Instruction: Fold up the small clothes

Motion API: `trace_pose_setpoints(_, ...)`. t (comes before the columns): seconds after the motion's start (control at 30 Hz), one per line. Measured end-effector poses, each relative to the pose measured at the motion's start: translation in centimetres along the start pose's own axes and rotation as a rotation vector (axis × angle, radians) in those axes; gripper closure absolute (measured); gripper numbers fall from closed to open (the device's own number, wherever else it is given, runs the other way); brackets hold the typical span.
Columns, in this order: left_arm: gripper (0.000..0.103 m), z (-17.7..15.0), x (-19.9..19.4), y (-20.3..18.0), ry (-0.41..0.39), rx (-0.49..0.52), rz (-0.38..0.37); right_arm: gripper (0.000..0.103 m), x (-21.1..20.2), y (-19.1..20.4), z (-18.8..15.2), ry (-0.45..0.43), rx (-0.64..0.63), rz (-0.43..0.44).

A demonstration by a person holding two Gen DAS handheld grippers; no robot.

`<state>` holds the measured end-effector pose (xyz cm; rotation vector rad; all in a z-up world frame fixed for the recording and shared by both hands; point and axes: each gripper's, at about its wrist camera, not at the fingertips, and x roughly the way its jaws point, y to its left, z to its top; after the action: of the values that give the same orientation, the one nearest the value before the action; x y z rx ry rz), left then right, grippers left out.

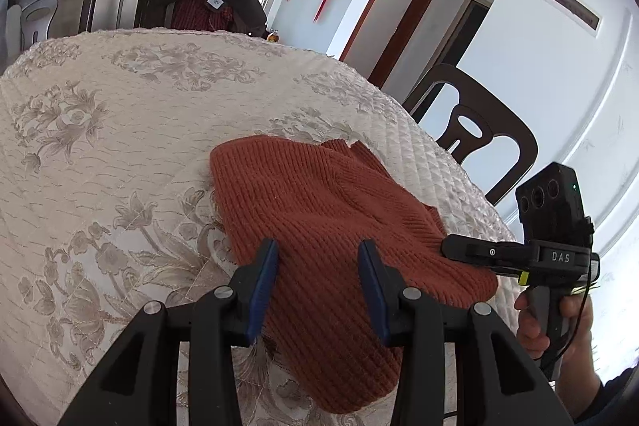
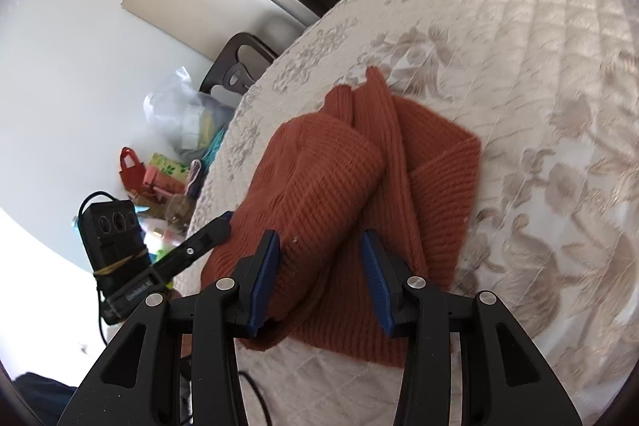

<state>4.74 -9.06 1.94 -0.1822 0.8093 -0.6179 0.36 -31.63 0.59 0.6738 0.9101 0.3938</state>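
Underneath, floral quilted tablecloth, dark chairs.

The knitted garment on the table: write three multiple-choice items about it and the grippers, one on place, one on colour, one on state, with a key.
1. Where does the knitted garment lie?
A. on a chair
B. on the quilted tablecloth
C. on the floor

2. What colour is it?
A. rust orange
B. navy
C. white

3. How do the left gripper jaws stand?
A. clamped shut
B. apart over the knit
C. holding a bag

Key: 1 B, the cloth surrounds it; 2 A, rust ribbing shows in both views; 3 B, knit shows between the blue pads.
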Motion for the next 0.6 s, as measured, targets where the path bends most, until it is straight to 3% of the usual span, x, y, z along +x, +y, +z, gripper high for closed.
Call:
trace_pose_setpoints(0.3, 0.059, -0.2, 0.1, -0.1, -0.003, 0.027, 0.024, 0.060, 2.5, 1.2, 1.6, 0.039, -0.072, -0.050)
trace_pose_setpoints(0.37, 0.059, 0.0, 0.1, -0.4, 0.000, 0.030, 0.036, 0.072, 2.6, 1.7, 1.6, 0.037, -0.111, -0.070)
trace_pose_setpoints(0.4, 0.059, 0.1, 0.1, -0.5, 0.001, 0.032, 0.040, 0.090, 2.6, 1.9, 1.6, 0.037, -0.125, -0.073)
trace_pose_setpoints(0.6, 0.059, 0.8, -0.4, -1.7, -0.020, 0.055, 0.012, 0.090, -0.3, 1.9, 2.4, -0.035, -0.157, -0.071)
